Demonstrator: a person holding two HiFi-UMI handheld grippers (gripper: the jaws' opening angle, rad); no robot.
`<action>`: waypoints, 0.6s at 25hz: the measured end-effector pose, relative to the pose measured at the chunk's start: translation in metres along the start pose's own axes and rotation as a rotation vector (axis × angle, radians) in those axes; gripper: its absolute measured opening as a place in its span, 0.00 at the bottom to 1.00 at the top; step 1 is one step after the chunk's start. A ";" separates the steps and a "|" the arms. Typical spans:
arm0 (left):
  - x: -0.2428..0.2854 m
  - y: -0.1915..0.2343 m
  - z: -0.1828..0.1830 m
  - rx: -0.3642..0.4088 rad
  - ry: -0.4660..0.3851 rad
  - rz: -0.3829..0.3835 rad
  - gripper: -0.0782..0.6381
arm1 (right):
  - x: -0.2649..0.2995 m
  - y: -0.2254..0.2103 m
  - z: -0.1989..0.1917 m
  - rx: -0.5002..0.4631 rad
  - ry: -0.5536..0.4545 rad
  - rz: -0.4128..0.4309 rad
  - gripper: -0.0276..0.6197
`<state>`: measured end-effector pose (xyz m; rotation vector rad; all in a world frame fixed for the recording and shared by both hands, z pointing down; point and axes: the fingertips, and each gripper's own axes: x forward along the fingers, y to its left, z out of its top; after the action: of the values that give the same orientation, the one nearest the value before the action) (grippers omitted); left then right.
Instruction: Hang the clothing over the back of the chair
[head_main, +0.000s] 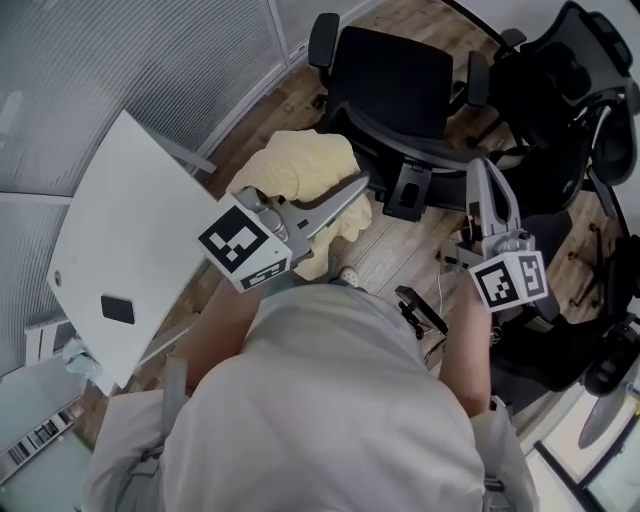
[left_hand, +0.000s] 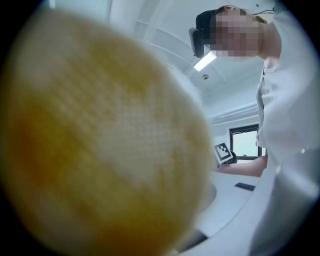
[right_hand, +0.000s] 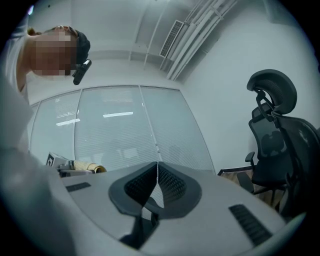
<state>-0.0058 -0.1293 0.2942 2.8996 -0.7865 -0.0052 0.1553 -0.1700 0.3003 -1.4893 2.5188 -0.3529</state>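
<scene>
Clothing (head_main: 300, 165), a pale yellow fleecy piece, hangs bunched from the left tongs (head_main: 350, 192) in the head view. It is off the wooden floor, between the white desk (head_main: 120, 220) and the black chair (head_main: 395, 85), near the chair's seat but not on its back. The left tongs reach forward and to the right, with their jaws drawn together on the fabric. Their marker cube (head_main: 245, 245) carries a black-and-white square pattern with no letters. The left forearm (head_main: 215, 330) is bare and bent in close to the body. The right tongs (head_main: 482, 170) point up and away with nothing on them, and their cube (head_main: 510, 278) bears a similar square pattern. A second mesh chair (head_main: 570, 90) stands to the right of the first. A small flat black item (head_main: 117, 308) lies on the desk.

In the left gripper view, the clothing (left_hand: 100, 140) fills most of the picture as a blurred yellow mass right against the lens and covers the jaws. The right gripper's cube (left_hand: 223, 152) shows beyond it.

In the right gripper view, the right tongs (right_hand: 158, 170) are closed, pad against pad, and hold nothing. They are tilted upward toward a glass partition (right_hand: 125, 135). The mesh chair (right_hand: 280, 140) with its headrest stands at the right. A bit of the clothing (right_hand: 92, 168) shows at the far left.
</scene>
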 end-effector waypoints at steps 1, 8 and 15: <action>0.002 0.003 0.002 -0.001 -0.002 -0.013 0.25 | 0.003 0.001 0.000 0.000 0.000 -0.005 0.08; 0.011 0.020 0.006 -0.017 -0.003 -0.085 0.25 | 0.021 -0.001 -0.007 0.005 0.006 -0.047 0.08; 0.021 0.039 0.008 -0.022 0.013 -0.146 0.25 | 0.036 -0.008 -0.002 -0.006 -0.017 -0.096 0.08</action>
<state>-0.0079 -0.1746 0.2924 2.9258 -0.5672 -0.0102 0.1441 -0.2048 0.3032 -1.6128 2.4426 -0.3465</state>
